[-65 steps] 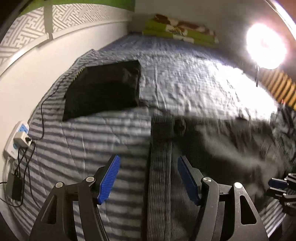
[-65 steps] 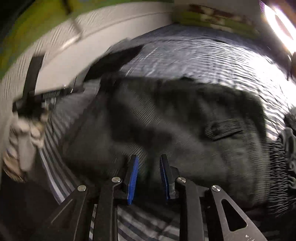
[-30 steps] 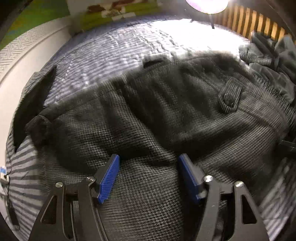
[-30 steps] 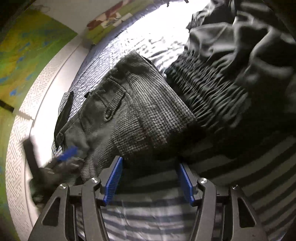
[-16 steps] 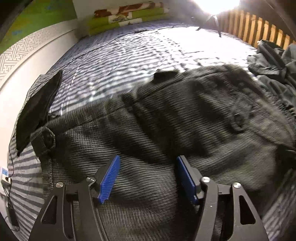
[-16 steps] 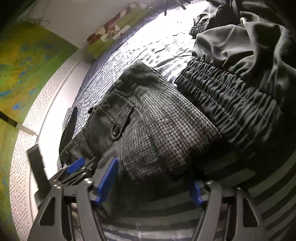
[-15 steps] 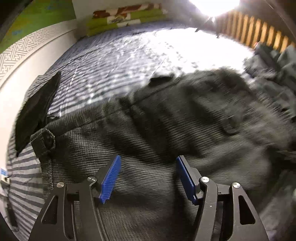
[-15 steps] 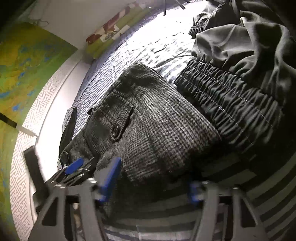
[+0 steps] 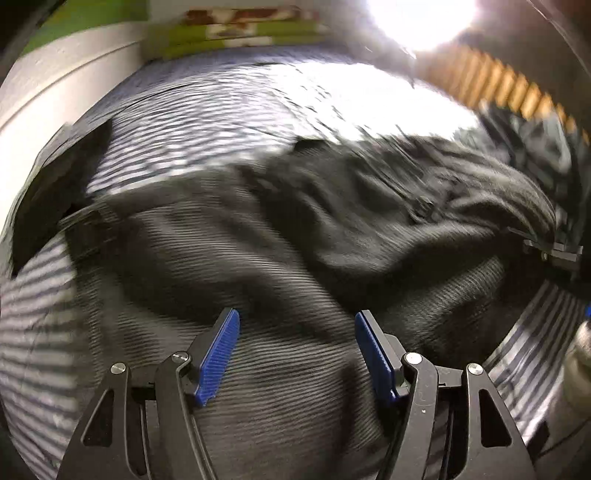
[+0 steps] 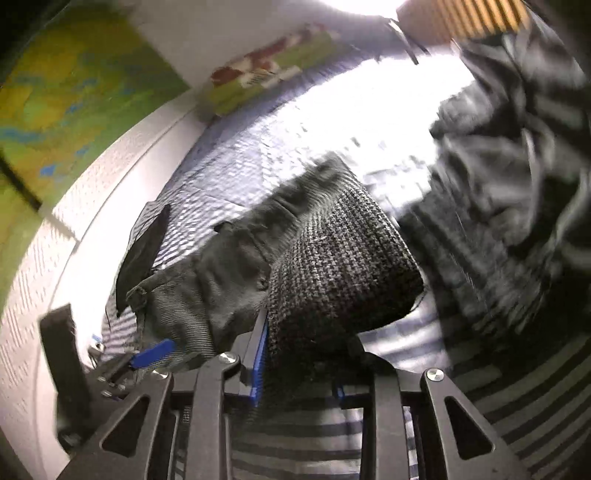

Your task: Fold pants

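Note:
Grey checked pants [image 9: 295,258] lie folded on the striped bed cover [image 9: 221,110]. My left gripper [image 9: 297,350] hovers open over the near part of the cloth, its blue pads wide apart and holding nothing. My right gripper [image 10: 299,369] is shut on the pants [image 10: 332,266] at their folded right end, with a thick wad of fabric between its pads, and that end is raised off the bed. The left wrist view shows the right gripper [image 9: 554,251] under the lifted edge. In the right wrist view the left gripper [image 10: 147,358] appears at lower left. Both views are blurred.
A flat black folded item [image 9: 48,199] lies at the left by the white wall. A pile of dark clothes [image 10: 509,166] sits right of the pants. Green folded bedding [image 9: 236,29] lies at the far end, beside a bright lamp [image 9: 417,18] and wooden slats [image 9: 509,85].
My right gripper has closed on the pants' right end and lifted it, bunching the cloth toward the left. The left gripper stays open over the pants.

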`<state>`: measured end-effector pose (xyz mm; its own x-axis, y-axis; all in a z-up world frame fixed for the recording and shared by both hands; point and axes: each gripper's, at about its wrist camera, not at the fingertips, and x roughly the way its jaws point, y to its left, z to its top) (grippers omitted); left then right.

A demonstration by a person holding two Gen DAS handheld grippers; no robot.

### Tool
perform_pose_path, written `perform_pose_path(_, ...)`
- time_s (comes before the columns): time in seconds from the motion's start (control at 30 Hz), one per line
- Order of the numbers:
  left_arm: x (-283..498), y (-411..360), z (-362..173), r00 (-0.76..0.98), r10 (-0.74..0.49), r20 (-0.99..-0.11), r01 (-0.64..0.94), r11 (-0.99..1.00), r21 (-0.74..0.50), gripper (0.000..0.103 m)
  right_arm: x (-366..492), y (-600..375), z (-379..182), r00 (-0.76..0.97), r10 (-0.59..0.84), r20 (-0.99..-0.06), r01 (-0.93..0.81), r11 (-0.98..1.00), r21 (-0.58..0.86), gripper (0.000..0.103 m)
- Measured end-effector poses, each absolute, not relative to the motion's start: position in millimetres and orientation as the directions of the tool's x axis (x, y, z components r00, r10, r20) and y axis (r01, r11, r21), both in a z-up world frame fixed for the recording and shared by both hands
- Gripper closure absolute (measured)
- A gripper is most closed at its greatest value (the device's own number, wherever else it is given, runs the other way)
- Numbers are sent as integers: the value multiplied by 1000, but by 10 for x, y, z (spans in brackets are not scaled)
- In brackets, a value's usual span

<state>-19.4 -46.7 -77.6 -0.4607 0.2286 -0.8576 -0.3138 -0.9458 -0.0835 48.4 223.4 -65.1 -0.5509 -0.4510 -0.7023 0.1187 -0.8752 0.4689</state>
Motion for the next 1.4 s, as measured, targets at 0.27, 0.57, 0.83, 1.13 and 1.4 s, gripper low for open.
perform_pose_path(0.27,-370,-1468,-686,-473,358,-805,-62,-925,-375,36,543,1848,-299,-608,-402,-684,212,-913,348,83)
perform_pose_path(0.57,40,-394,-1062,-379,230,-896,-381,-922,-76,37,586,1825,-237,-609,-386,-693,209,-921,329,85)
perform_pose_path(0.83,-100,-1506,-498,-535,233,-812,-116,-972,-202,36,755,1254,152,-666,-395,-633,386,-908,161,86)
perform_pose_path(1.13,98,-3267,-219,-657,161,-737,258,-870,-420,36,1405,-281,16,-583,-476,-658,732,-660,-171,88)
perform_pose_path(1.4,90,-3391,-266,-641,145,-753,237,-897,-374,36,1673,-979,-632,-538,-394,-745,800,-519,-302,89)
